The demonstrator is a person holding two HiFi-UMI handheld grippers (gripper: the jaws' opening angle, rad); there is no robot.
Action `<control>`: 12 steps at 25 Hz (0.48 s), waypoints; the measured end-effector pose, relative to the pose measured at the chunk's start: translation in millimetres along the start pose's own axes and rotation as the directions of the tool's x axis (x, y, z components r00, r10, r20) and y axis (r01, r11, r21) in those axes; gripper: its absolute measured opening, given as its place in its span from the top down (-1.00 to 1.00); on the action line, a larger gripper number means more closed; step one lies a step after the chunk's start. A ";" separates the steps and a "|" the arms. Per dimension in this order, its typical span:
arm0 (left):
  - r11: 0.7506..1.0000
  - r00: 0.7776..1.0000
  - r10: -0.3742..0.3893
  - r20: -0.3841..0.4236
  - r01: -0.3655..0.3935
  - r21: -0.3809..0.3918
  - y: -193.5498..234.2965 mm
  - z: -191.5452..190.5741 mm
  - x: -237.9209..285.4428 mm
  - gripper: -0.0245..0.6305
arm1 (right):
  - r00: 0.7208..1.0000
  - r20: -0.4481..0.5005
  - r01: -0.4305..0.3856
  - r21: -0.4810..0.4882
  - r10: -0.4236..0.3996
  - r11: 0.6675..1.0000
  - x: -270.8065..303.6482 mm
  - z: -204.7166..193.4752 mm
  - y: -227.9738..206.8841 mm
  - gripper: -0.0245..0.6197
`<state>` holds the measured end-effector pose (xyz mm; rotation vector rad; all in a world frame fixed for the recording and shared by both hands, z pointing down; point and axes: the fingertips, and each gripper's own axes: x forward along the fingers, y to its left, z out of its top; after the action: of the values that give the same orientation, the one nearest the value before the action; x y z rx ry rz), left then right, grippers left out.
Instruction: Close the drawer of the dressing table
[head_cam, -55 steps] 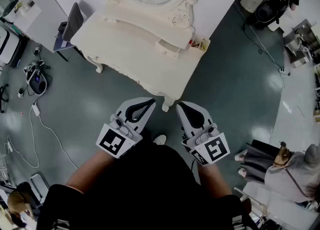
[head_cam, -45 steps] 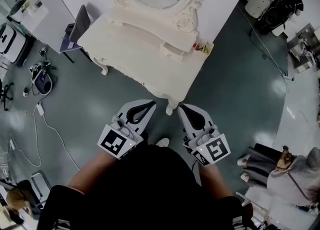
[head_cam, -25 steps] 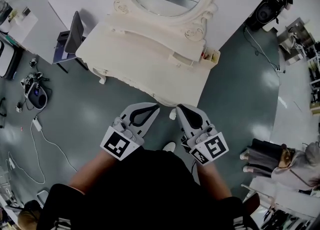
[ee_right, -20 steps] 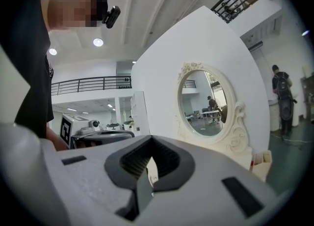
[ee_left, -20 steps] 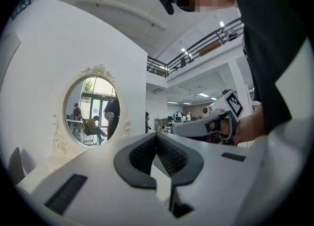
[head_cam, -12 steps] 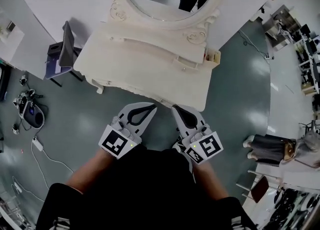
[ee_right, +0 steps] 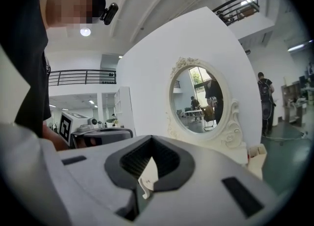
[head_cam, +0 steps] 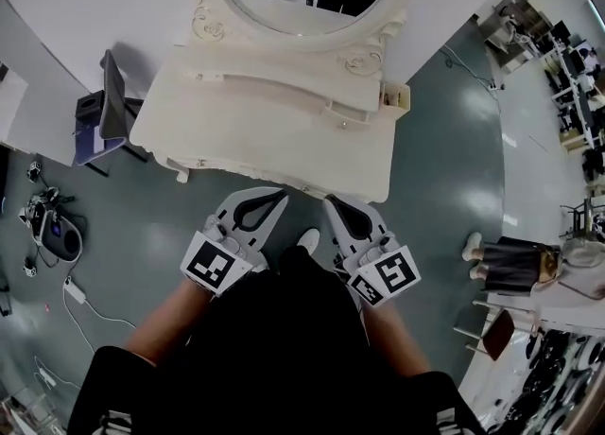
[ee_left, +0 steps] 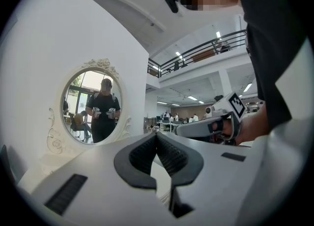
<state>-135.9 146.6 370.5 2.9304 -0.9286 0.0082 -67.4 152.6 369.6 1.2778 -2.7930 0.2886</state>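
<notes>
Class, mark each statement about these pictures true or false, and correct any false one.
1. The dressing table is white. True.
2. Its mirror is rectangular. False: it is oval, in an ornate frame.
3. The left gripper has its jaws shut with nothing between them. True.
4. The right gripper grips a drawer handle. False: its jaws are shut and empty.
5. Both grippers are side by side at the table's front. True.
</notes>
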 end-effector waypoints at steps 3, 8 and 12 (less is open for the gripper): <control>1.000 1.000 -0.004 -0.006 0.004 -0.002 8.8 -5.6 9.1 0.95 | 1.000 -0.009 0.014 0.009 -0.014 1.000 4.4 -5.9 -12.3 0.92; 1.000 1.000 -0.008 -0.027 0.008 0.001 27.5 -12.0 32.4 0.95 | 1.000 -0.012 0.025 0.026 -0.024 0.999 20.9 -10.0 -43.3 0.92; 1.000 1.000 -0.010 -0.026 0.010 0.012 43.1 -8.7 57.8 0.95 | 1.000 -0.012 0.016 0.030 -0.015 0.999 36.8 -1.5 -69.1 0.92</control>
<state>-113.4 78.7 383.4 2.9386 -0.9130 0.0519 -39.4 81.3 385.9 1.2988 -2.7780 0.3373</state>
